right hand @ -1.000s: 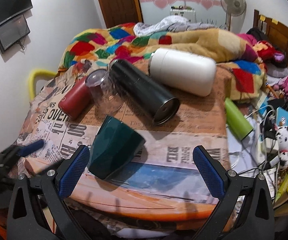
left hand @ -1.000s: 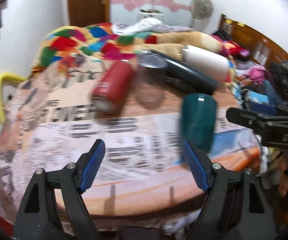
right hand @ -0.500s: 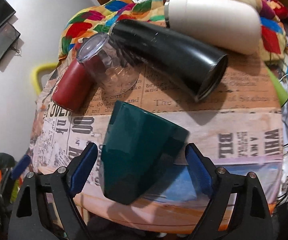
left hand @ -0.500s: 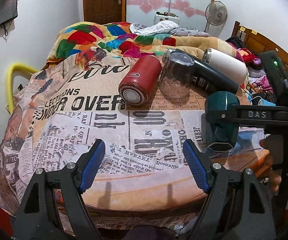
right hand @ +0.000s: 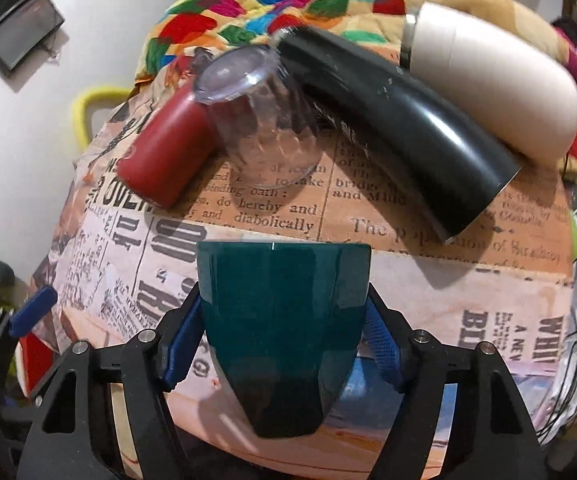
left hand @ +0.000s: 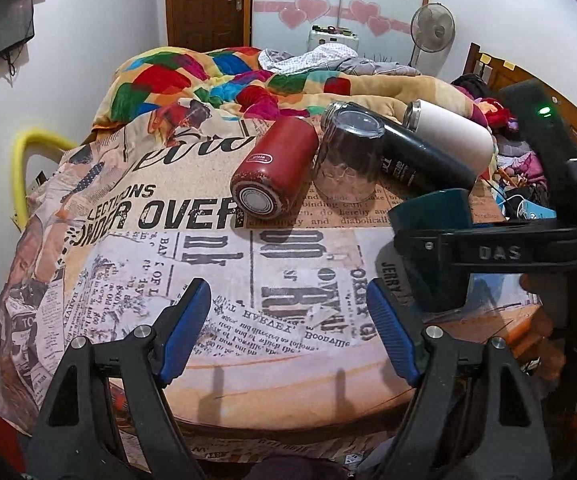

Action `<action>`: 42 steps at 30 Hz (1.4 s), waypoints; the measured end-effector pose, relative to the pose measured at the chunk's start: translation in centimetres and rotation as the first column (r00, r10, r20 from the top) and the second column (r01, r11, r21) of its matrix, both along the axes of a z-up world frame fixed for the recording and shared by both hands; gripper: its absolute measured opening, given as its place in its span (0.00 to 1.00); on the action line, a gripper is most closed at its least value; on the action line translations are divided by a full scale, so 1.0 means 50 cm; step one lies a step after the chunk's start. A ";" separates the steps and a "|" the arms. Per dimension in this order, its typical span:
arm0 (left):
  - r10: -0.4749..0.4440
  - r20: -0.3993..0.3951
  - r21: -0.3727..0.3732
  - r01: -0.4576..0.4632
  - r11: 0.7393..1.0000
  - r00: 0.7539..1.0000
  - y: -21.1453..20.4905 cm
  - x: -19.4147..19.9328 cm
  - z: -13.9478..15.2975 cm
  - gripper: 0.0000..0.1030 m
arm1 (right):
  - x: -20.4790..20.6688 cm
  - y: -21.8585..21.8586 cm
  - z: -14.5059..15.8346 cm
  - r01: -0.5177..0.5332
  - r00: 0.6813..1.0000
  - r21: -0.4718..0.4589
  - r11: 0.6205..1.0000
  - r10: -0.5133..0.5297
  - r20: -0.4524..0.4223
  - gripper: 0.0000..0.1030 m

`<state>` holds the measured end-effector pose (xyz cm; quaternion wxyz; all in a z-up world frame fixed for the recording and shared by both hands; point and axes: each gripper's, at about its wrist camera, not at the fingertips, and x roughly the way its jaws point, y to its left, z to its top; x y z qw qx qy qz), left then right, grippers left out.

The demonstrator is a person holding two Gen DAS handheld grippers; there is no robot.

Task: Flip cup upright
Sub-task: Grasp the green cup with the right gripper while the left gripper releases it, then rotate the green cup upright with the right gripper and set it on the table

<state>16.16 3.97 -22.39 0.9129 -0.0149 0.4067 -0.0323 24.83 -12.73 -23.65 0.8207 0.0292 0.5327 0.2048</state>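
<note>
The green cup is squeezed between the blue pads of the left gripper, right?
Not quite: the right gripper is squeezing the green cup, as the right wrist view shows. In the left wrist view, the left gripper is open with nothing between its blue pads.

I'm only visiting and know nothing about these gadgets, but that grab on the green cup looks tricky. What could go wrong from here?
The right hand-held gripper pinches the green cup on smooth, tapered sides, so it might slip out during the turn. The glass tumbler and black flask lie just behind it, so a wide swing could knock them. The newspaper-print cloth looks soft, so the cup may tip once set down.
</note>
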 end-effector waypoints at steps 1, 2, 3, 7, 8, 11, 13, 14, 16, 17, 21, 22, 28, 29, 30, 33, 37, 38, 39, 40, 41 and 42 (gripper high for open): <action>0.000 0.001 0.001 0.000 1.000 1.000 -0.001 0.001 0.001 0.77 | -0.001 0.001 0.005 -0.004 1.000 -0.005 1.000 0.004 0.012 0.68; 0.000 0.004 0.001 0.000 1.000 1.000 -0.002 0.000 0.004 0.77 | -0.010 0.000 0.018 -0.012 0.999 -0.010 1.000 0.013 0.034 0.68; 0.000 0.006 0.001 0.000 1.000 1.000 -0.004 -0.001 0.006 0.77 | -0.015 -0.002 0.028 -0.018 0.999 -0.012 1.000 0.018 0.051 0.68; 0.003 0.018 0.001 -0.003 1.000 1.000 -0.007 0.000 0.016 0.77 | -0.027 -0.005 0.060 -0.025 0.994 -0.024 0.999 0.027 0.110 0.68; 0.004 0.020 0.000 -0.004 1.000 1.000 -0.006 0.000 0.018 0.77 | -0.026 -0.005 0.069 -0.022 0.992 -0.025 0.999 0.025 0.127 0.68; 0.008 0.025 -0.001 -0.008 1.000 1.000 -0.004 0.003 0.022 0.77 | -0.015 -0.004 0.099 -0.011 0.986 -0.013 1.000 0.013 0.169 0.68; 0.010 0.027 -0.006 -0.010 1.000 1.000 -0.003 0.005 0.024 0.77 | -0.008 -0.001 0.107 -0.014 0.984 -0.005 1.000 0.014 0.177 0.68; 0.011 0.027 -0.007 -0.011 1.000 1.000 -0.001 0.006 0.024 0.77 | -0.004 0.002 0.111 -0.017 0.983 -0.003 1.000 0.017 0.183 0.68; 0.012 0.025 -0.006 -0.012 1.000 1.000 0.000 0.007 0.023 0.77 | -0.003 0.008 0.111 -0.023 0.981 -0.016 1.000 0.026 0.193 0.68; 0.014 0.023 -0.006 -0.013 1.000 1.000 0.001 0.008 0.023 0.77 | -0.003 0.012 0.108 -0.024 0.980 -0.028 0.999 0.030 0.199 0.67; 0.021 0.011 -0.007 -0.021 1.000 1.000 0.007 0.012 0.014 0.77 | -0.002 0.022 0.086 -0.034 0.981 -0.050 0.998 0.043 0.189 0.67; 0.023 0.008 -0.007 -0.023 1.000 1.000 0.008 0.013 0.012 0.77 | -0.001 0.019 0.084 -0.038 0.982 -0.048 0.998 0.046 0.181 0.67; 0.037 -0.005 -0.018 -0.038 0.999 0.999 0.021 0.020 0.002 0.77 | 0.002 0.032 0.046 -0.053 0.986 -0.076 0.996 0.064 0.153 0.67; 0.041 -0.007 -0.020 -0.041 0.999 0.999 0.023 0.021 0.000 0.77 | 0.000 0.034 0.041 -0.058 0.987 -0.077 0.995 0.069 0.147 0.67; 0.044 -0.009 -0.022 -0.044 0.999 0.999 0.026 0.022 -0.001 0.77 | -0.003 0.035 0.039 -0.061 0.987 -0.079 0.995 0.072 0.144 0.67; 0.053 -0.012 -0.031 -0.053 0.998 0.999 0.030 0.023 0.000 0.77 | -0.016 0.039 0.041 -0.067 0.983 -0.107 0.992 0.084 0.163 0.68; 0.057 -0.002 -0.039 -0.058 0.998 0.998 0.032 0.018 0.010 0.77 | -0.024 0.043 0.041 -0.085 0.981 -0.134 0.987 0.107 0.162 0.69; 0.057 0.001 -0.038 -0.057 0.998 0.998 0.031 0.016 0.014 0.77 | -0.026 0.042 0.042 -0.092 0.981 -0.129 0.987 0.111 0.156 0.70; 0.057 0.003 -0.038 -0.057 0.998 0.998 0.029 0.015 0.017 0.77 | -0.028 0.041 0.041 -0.095 0.983 -0.125 0.988 0.113 0.147 0.70; 0.056 0.007 -0.038 -0.055 0.998 0.998 0.028 0.013 0.022 0.77 | -0.031 0.040 0.041 -0.097 0.983 -0.126 0.987 0.115 0.141 0.70; 0.054 0.013 -0.036 -0.053 0.998 0.998 0.025 0.009 0.029 0.77 | -0.033 0.040 0.042 -0.100 0.984 -0.129 0.987 0.118 0.137 0.70; 0.053 0.019 -0.034 -0.052 0.998 0.998 0.022 0.006 0.035 0.77 | -0.034 0.040 0.042 -0.103 0.984 -0.130 0.986 0.120 0.133 0.71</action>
